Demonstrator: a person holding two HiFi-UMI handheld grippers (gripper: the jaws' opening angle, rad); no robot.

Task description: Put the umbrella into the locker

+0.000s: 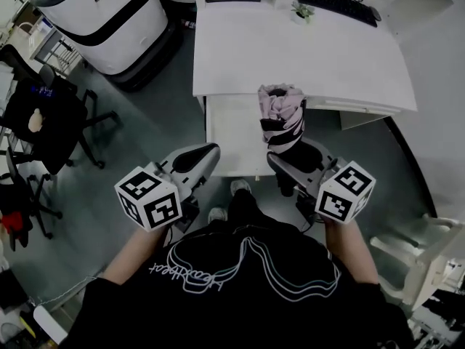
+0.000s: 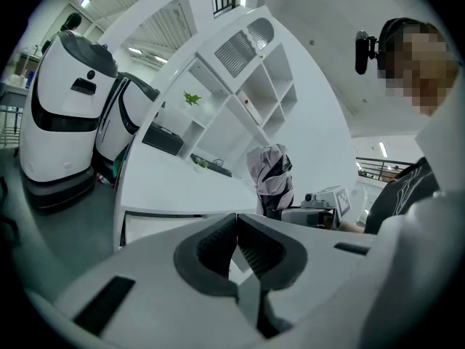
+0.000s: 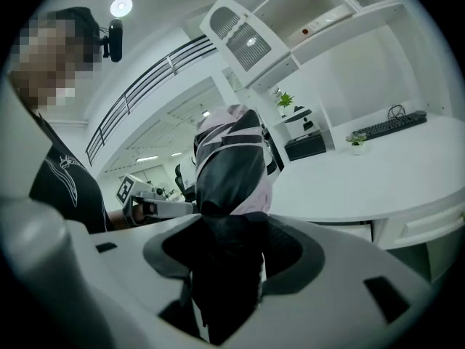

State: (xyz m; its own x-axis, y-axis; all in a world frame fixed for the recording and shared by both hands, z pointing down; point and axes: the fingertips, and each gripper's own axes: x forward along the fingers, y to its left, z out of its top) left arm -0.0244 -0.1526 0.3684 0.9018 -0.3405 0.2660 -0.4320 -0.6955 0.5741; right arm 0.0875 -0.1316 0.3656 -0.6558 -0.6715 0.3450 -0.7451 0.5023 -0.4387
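While my right tool [image 3: 231,233] grips folded pink-and-black umbrella [image 1: 282,118] by its dark lower end, umbrella stands upright in air, just before near edge of white counter [image 1: 290,60]. My left tool [image 1: 201,156]: jaws pressed together, nothing between, beside right tool, apart from umbrella. Keyboard [image 1: 334,3] and small potted plant [image 1: 301,11] at counter's far side.

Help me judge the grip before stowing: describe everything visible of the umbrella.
The umbrella is a folded compact one, its soft fabric pink with black panels, bunched and wrinkled rather than neatly wrapped. It stands roughly upright, its dark lower end clamped in the right tongs, its top free. In the head view it shows at the front edge of the white desk; nothing else visibly touches it.
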